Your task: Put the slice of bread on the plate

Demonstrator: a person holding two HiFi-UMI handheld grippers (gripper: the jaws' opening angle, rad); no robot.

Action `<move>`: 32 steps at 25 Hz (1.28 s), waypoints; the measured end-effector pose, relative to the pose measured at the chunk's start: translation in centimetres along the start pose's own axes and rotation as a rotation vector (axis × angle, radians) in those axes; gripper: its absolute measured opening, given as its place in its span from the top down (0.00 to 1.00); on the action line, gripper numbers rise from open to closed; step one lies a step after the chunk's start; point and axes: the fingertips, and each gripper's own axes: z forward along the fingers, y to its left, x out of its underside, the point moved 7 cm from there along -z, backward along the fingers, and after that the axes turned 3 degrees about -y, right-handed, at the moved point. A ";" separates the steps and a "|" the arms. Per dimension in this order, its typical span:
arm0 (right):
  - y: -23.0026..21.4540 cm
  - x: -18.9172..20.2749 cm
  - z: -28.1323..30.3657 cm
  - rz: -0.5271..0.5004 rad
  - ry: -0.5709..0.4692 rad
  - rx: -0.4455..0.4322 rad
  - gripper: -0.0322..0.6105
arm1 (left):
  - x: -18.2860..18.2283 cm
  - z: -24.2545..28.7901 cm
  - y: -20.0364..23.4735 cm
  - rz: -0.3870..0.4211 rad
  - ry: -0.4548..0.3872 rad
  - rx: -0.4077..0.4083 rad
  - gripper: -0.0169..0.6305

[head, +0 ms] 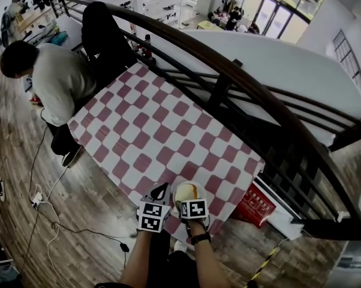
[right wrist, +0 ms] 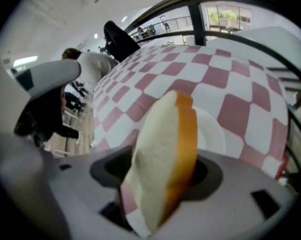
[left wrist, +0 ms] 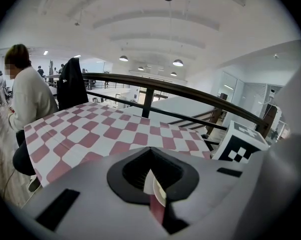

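Slice of bread (right wrist: pixel 163 154) soft, light, crushable; right gripper (right wrist: pixel 158 206) loosely spans its flat faces; left gripper (left wrist: pixel 155 204) barely parted, empty

Mezzanine vibes here: wood-plank floor (head: pixel 18 161) from 7 to 10 o'clock, red-and-white checkered table (head: pixel 168 125) dead centre, and a dark curved railing (head: pixel 240 83) sweeping from 11 round to 4. Big windows (head: pixel 276 11) at 1 o'clock, round ceiling lamps (left wrist: pixel 178 62) glowing overhead.

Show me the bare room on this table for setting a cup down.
Nearly all the cloth is bare, from the plate at the near edge out to the seated person and the railing. Crowded only at the plate: left tongs, right tongs and bread.
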 end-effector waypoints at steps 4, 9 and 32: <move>-0.7 0.1 -1.8 0.009 0.017 0.118 0.30 | -1.2 0.4 -0.9 0.007 -0.004 0.026 0.95; -2.9 -3.1 -5.5 -0.052 -0.181 0.162 0.29 | -3.1 -0.3 -3.0 0.048 -0.049 0.043 0.95; 5.2 -3.7 -35.5 -0.378 -1.166 0.057 0.93 | -14.2 -15.0 -15.2 0.163 -0.538 0.074 0.95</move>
